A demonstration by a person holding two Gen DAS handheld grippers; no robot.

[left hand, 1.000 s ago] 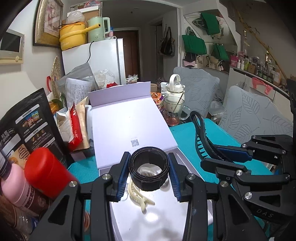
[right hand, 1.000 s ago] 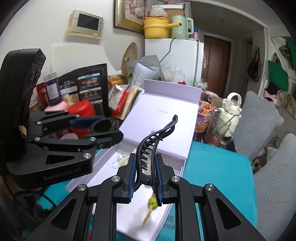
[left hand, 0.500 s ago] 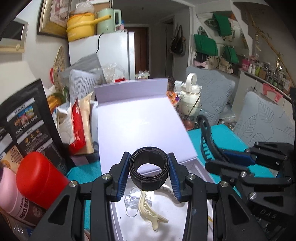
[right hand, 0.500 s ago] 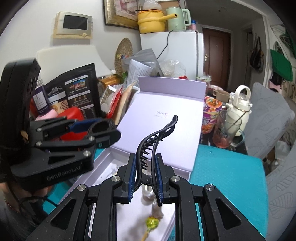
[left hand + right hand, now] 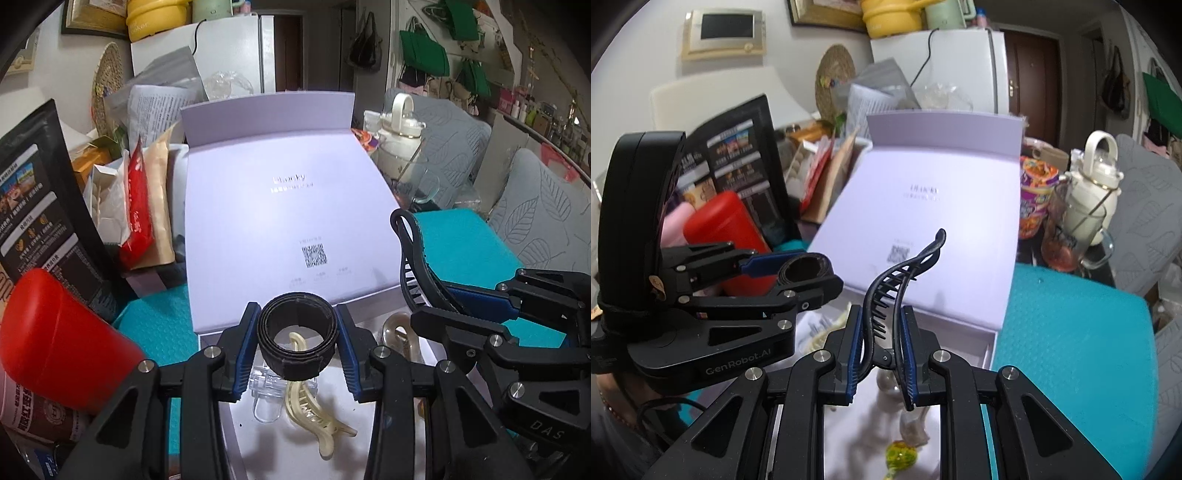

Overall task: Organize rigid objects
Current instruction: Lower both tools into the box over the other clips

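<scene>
Above the open white box (image 5: 432,354), two items were being carried for placing: the left tool (image 5: 297,347) was clamped on a black ring (image 5: 297,332), the right tool (image 5: 879,354) on a black hair claw (image 5: 901,284). Lowering beside the cream clip (image 5: 314,410) below, then release, was judged next.

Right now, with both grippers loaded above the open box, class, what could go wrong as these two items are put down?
1. The black ring held by the left gripper hangs over the cream hair claw and clear clip; dropped, it may land on them.
2. The right gripper pinches the black hair claw low, so it could pivot.
3. The grippers sit close and might collide.
</scene>
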